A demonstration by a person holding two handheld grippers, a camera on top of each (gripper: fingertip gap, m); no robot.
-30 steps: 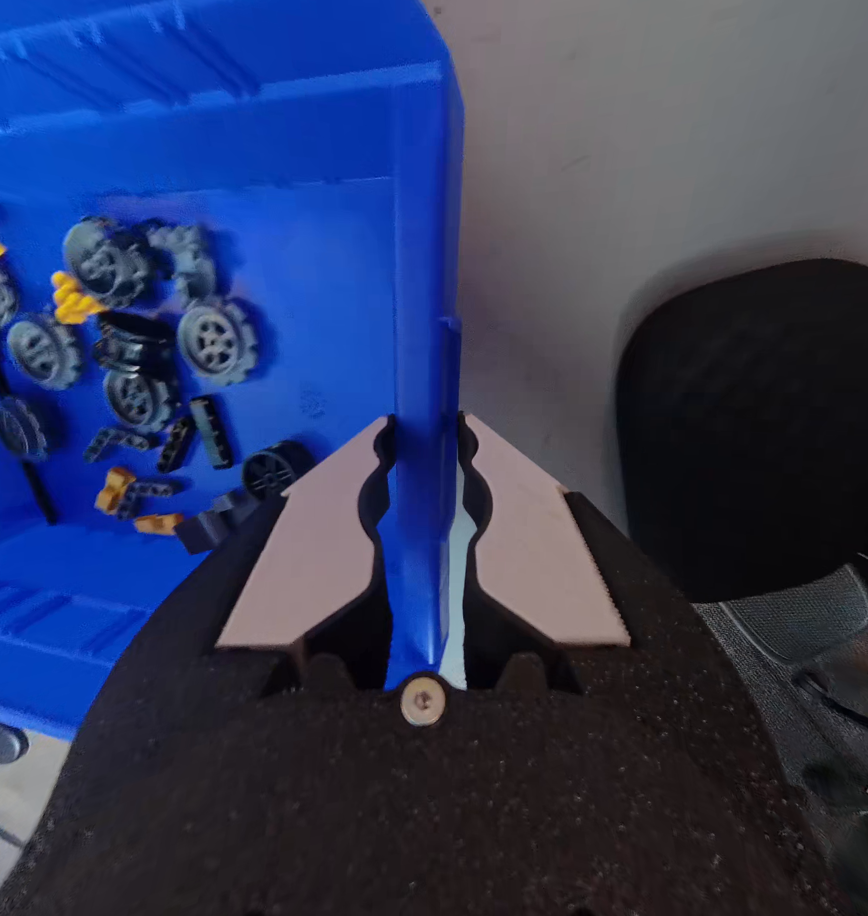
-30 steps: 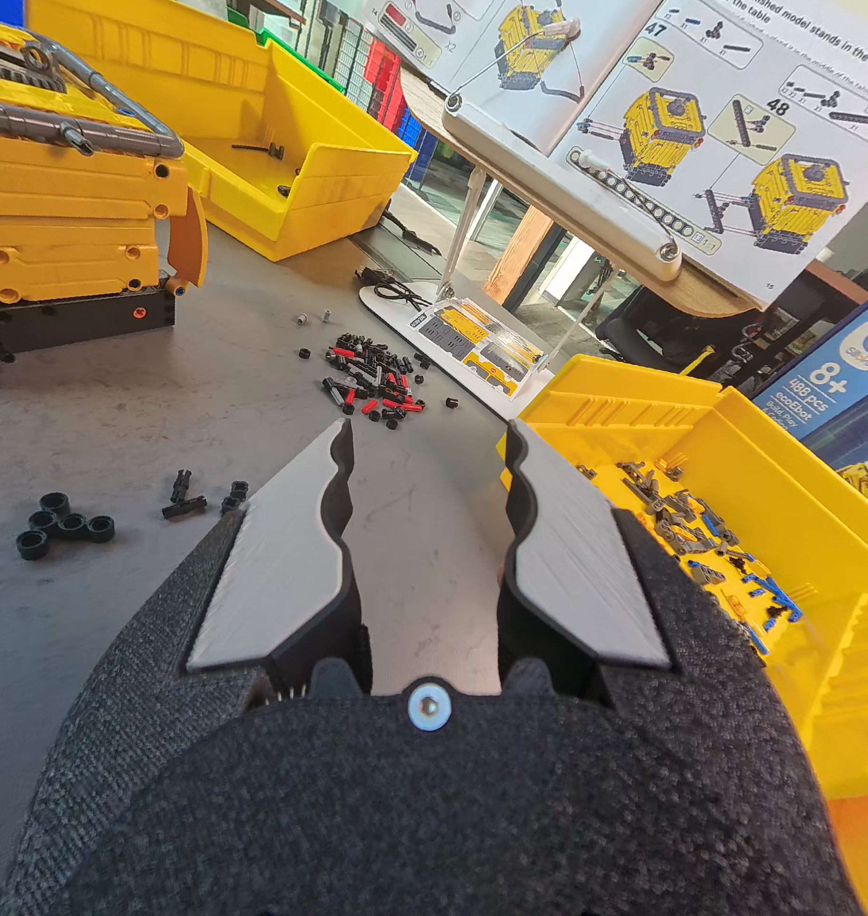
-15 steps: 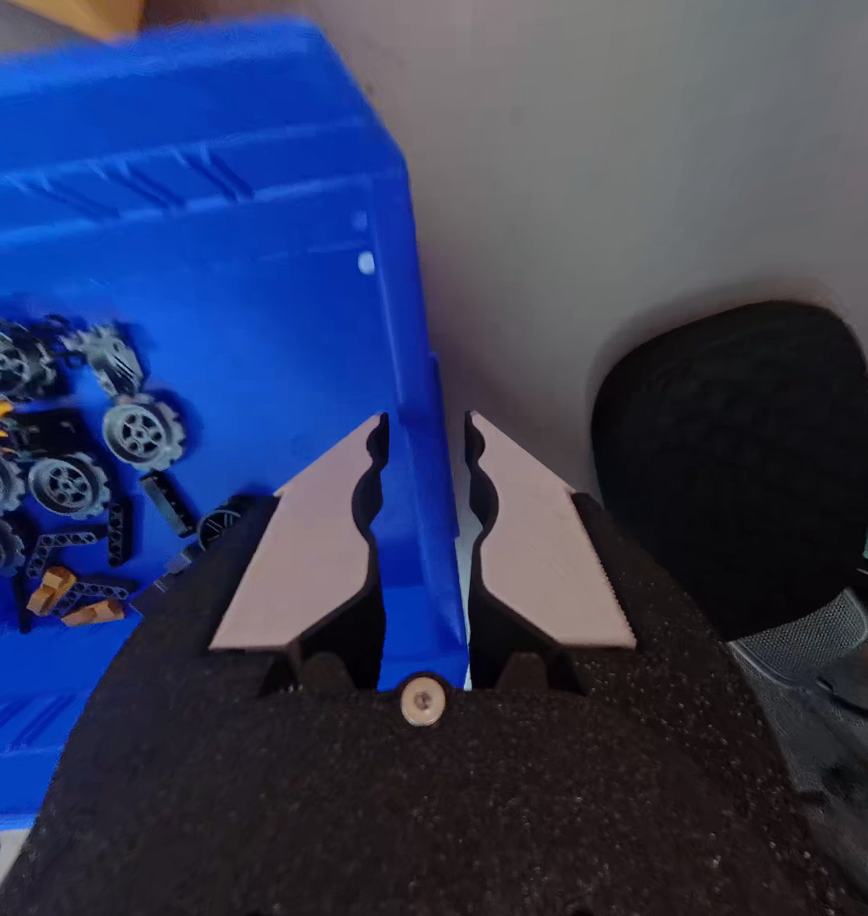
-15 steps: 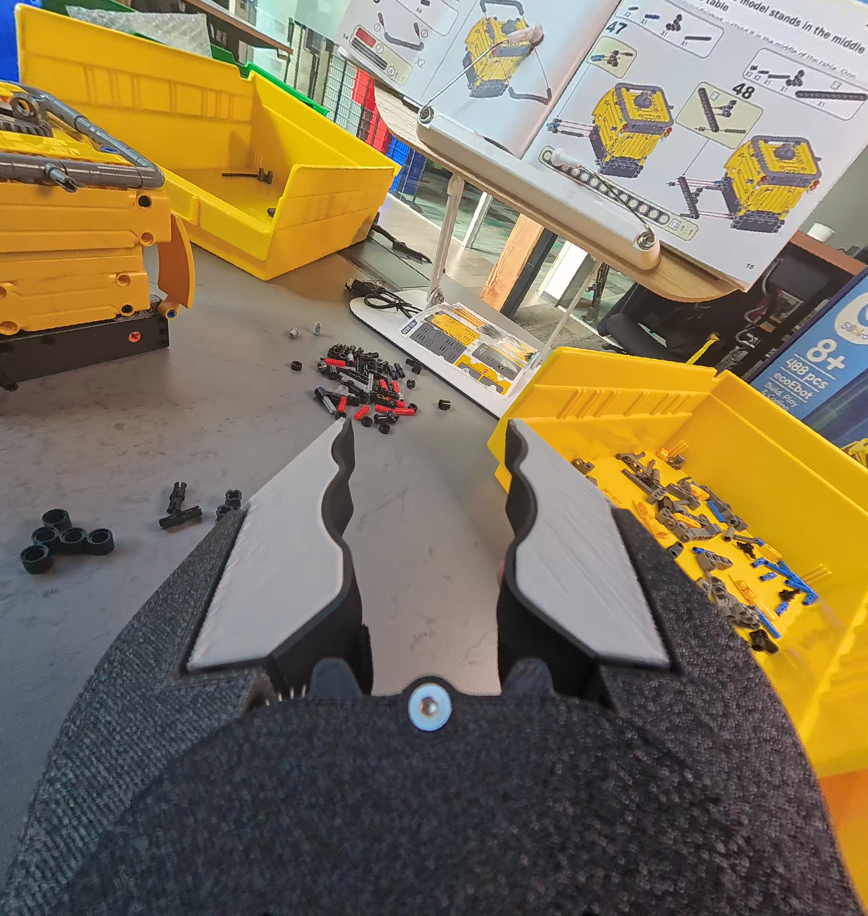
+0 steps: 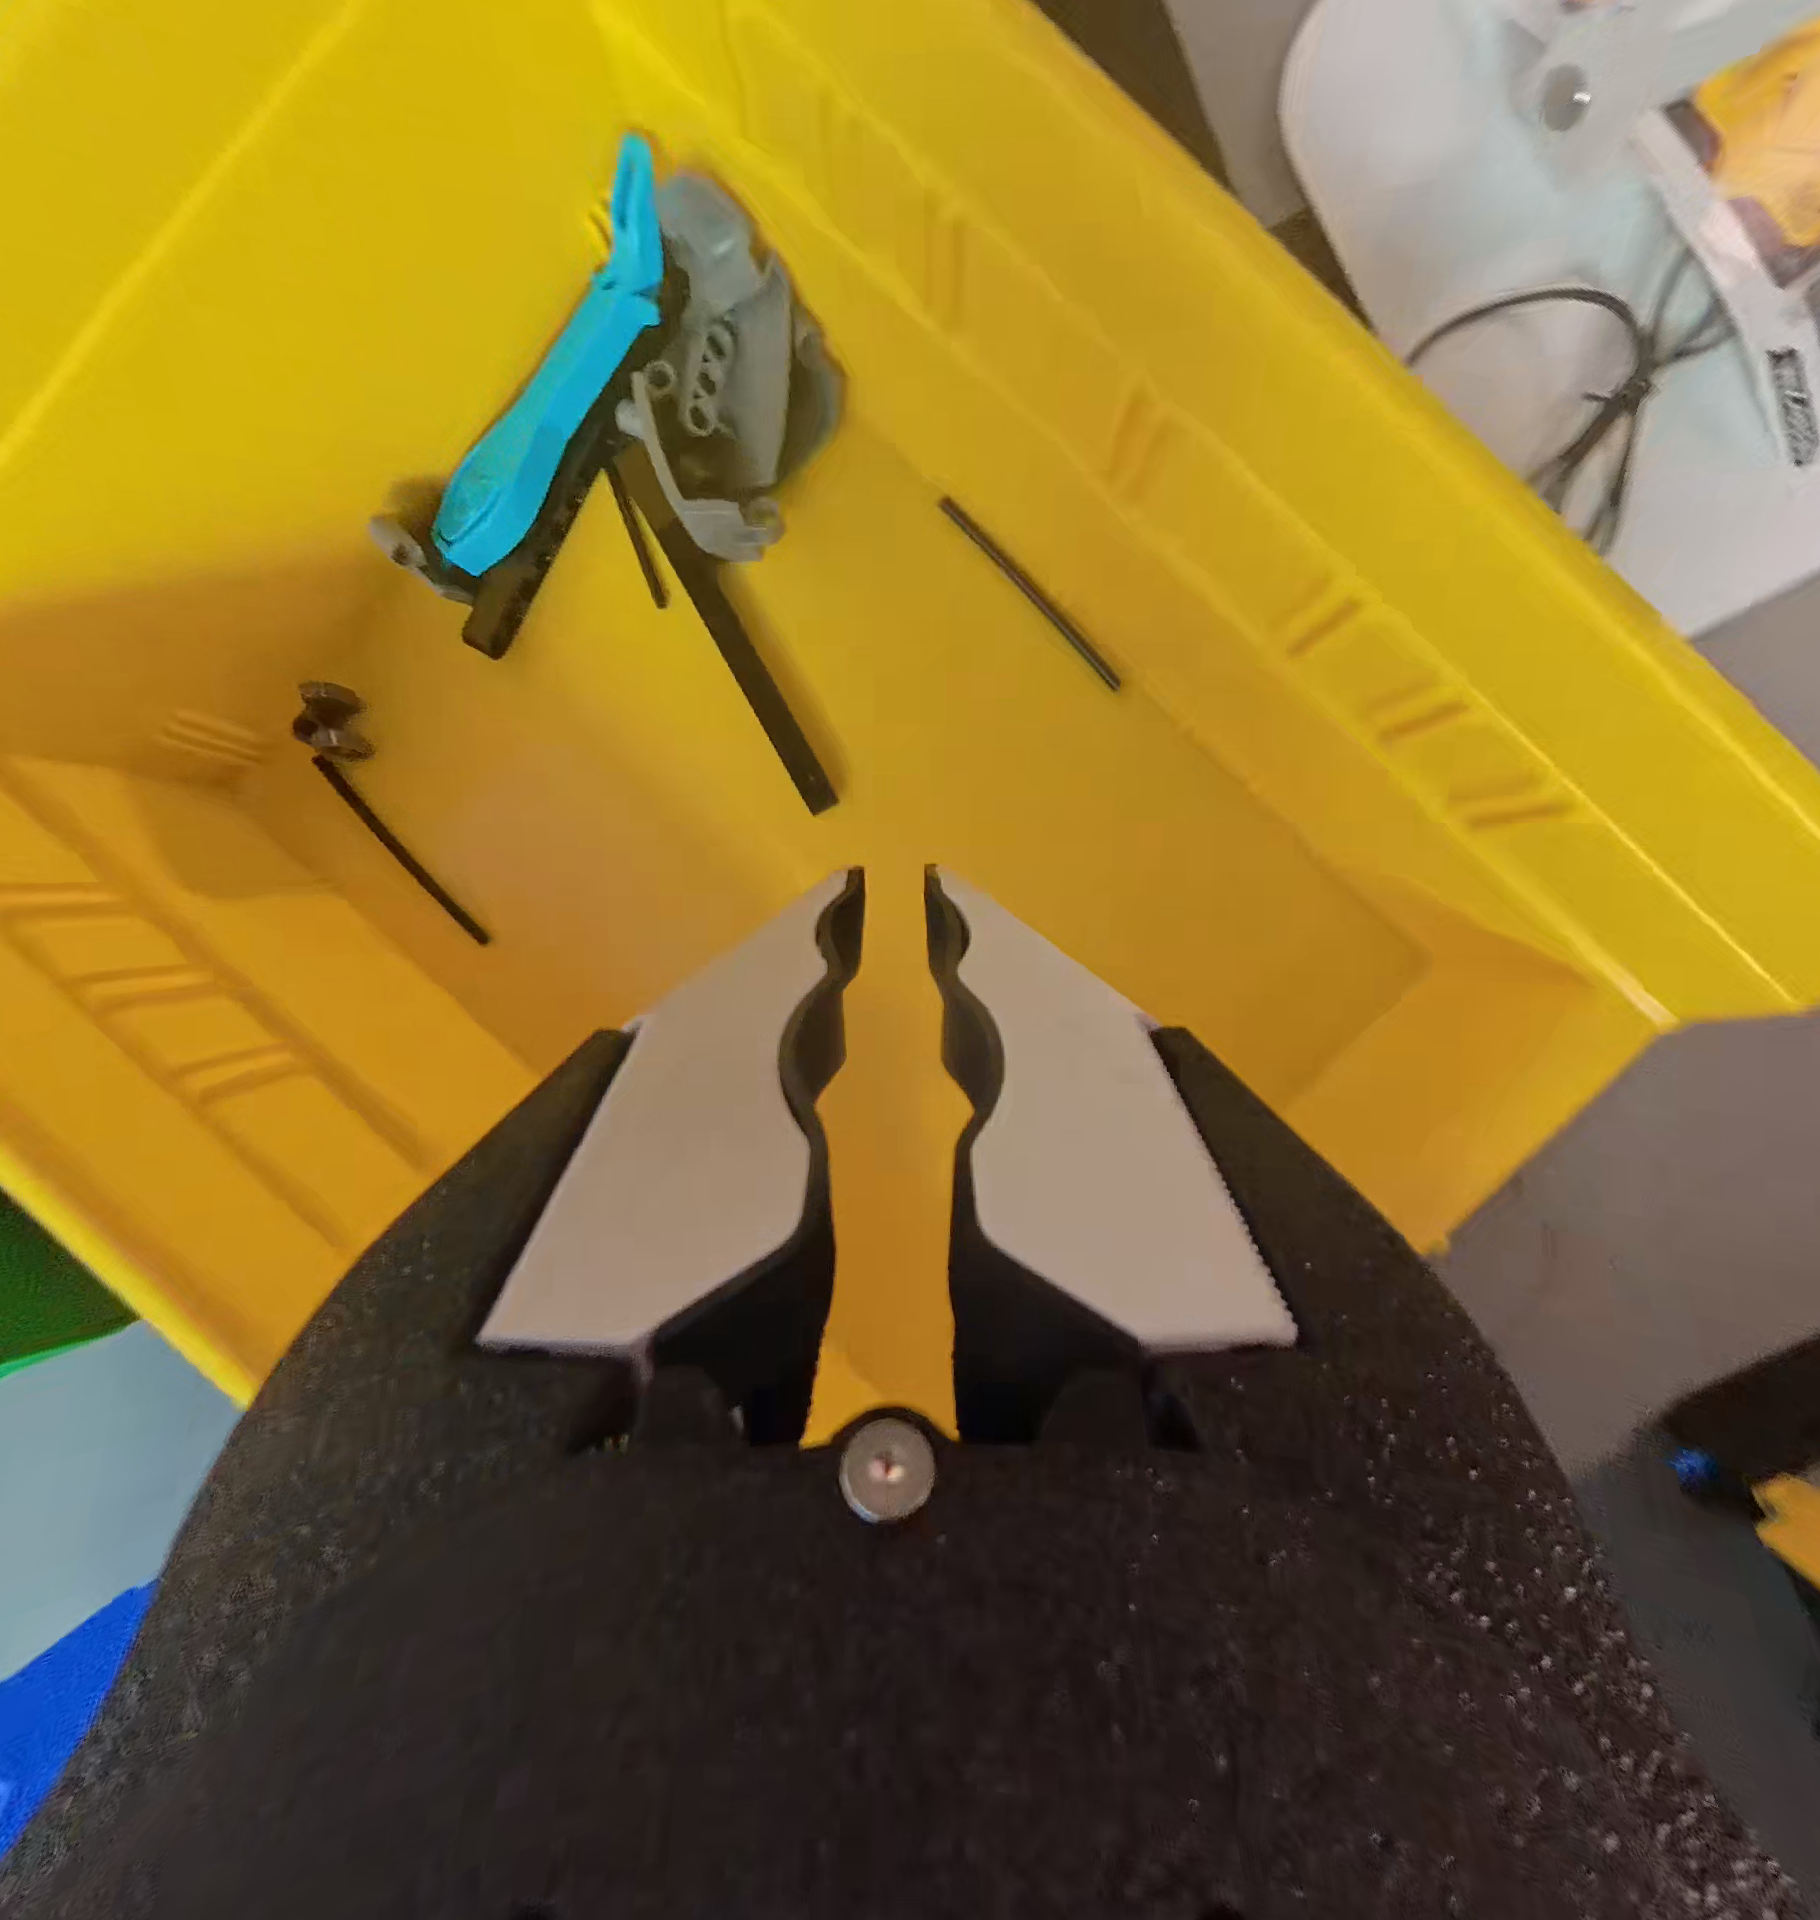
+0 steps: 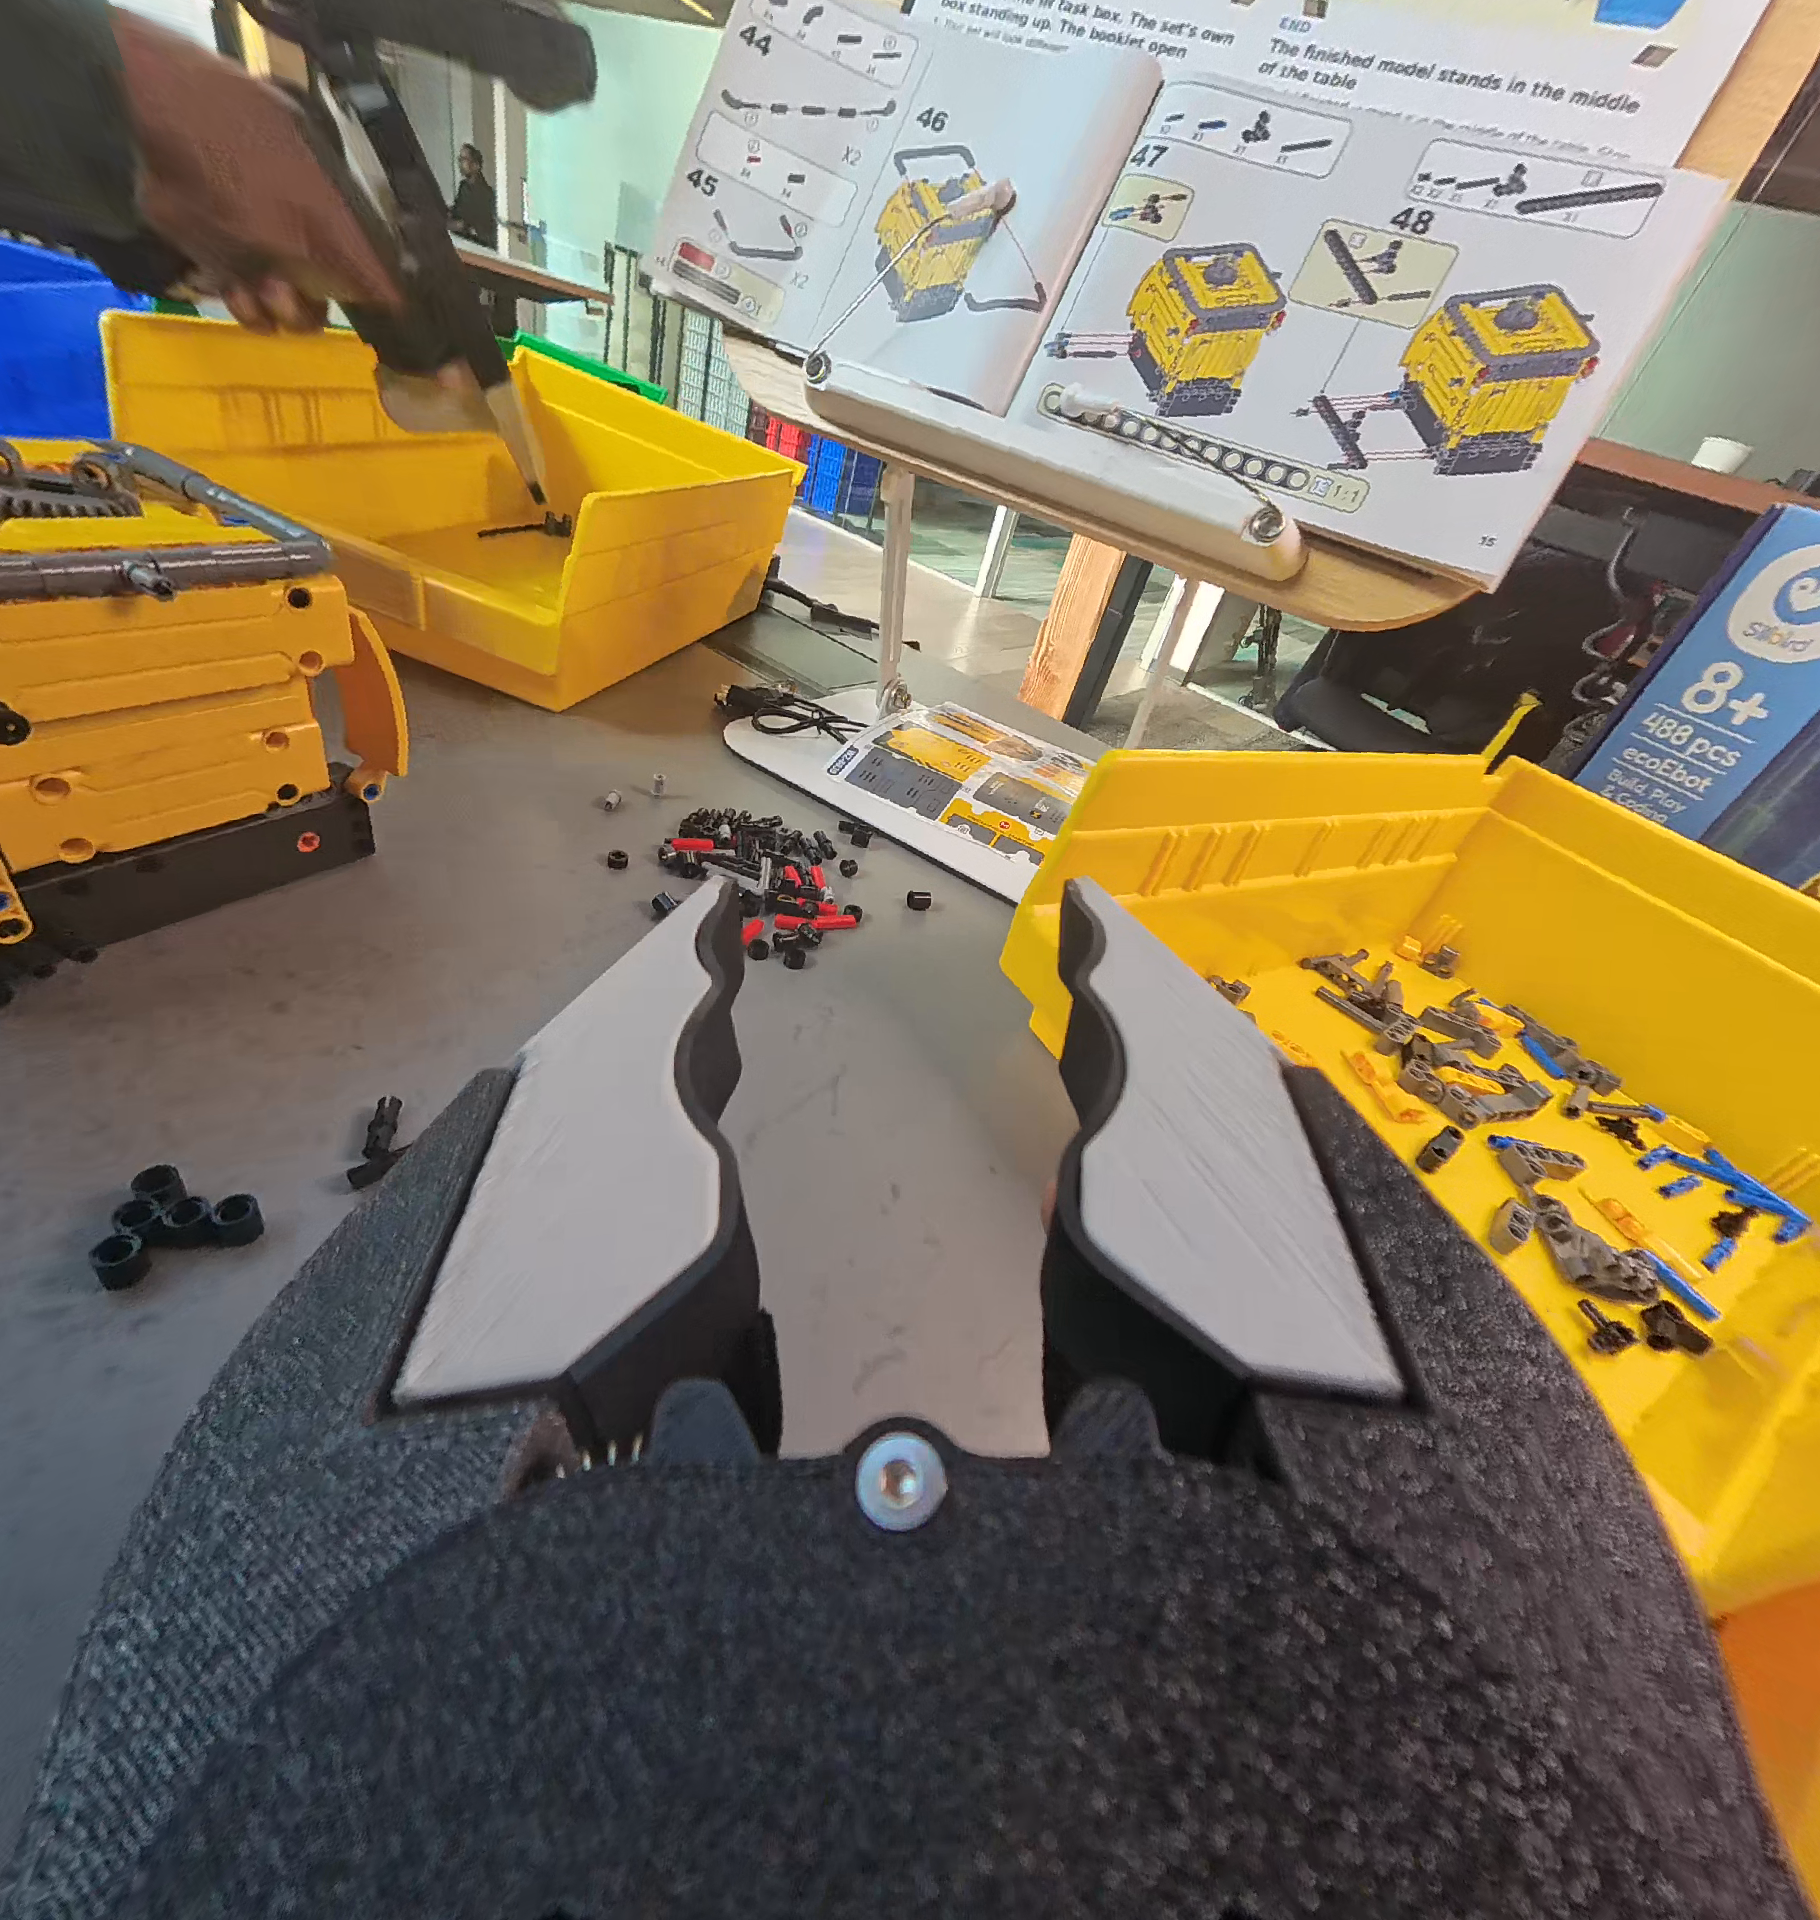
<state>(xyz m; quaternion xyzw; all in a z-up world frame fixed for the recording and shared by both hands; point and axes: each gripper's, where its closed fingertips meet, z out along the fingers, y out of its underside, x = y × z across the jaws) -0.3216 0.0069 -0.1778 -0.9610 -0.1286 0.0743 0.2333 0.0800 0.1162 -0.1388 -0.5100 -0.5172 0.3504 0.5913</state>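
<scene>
My left gripper (image 5: 893, 873) hangs over a yellow bin (image 5: 1249, 520). Its jaws are almost together, with a thin gap and nothing between them. On the bin floor ahead lie a long black beam (image 5: 760, 686), a light-blue and grey assembly (image 5: 615, 374) and two thin black axles (image 5: 1031, 592). In the right wrist view the left gripper (image 6: 527, 478) reaches into the far yellow bin (image 6: 657, 623), held by a person's hand. My right gripper (image 6: 895, 904) is open and empty above the grey table, just short of a pile of black and red pins (image 6: 771, 873).
A yellow brick model (image 6: 147, 707) stands at the left. A second yellow bin (image 6: 1301, 831) with small grey and blue parts is at the right. An open instruction booklet on a stand (image 6: 1197, 208) is behind. Black rings (image 6: 173, 1221) lie near left. A blue box (image 6: 1737, 707) stands far right. My hands' fingertips stand some 45 cm from each other. The yellow brick model (image 6: 147, 707) lies some 15 cm from my right tips, 30 cm from my left tips.
My left gripper let go of the blue bin's wall, swung over to the yellow bin and closed further. My right gripper drew back and up slightly, still open.
</scene>
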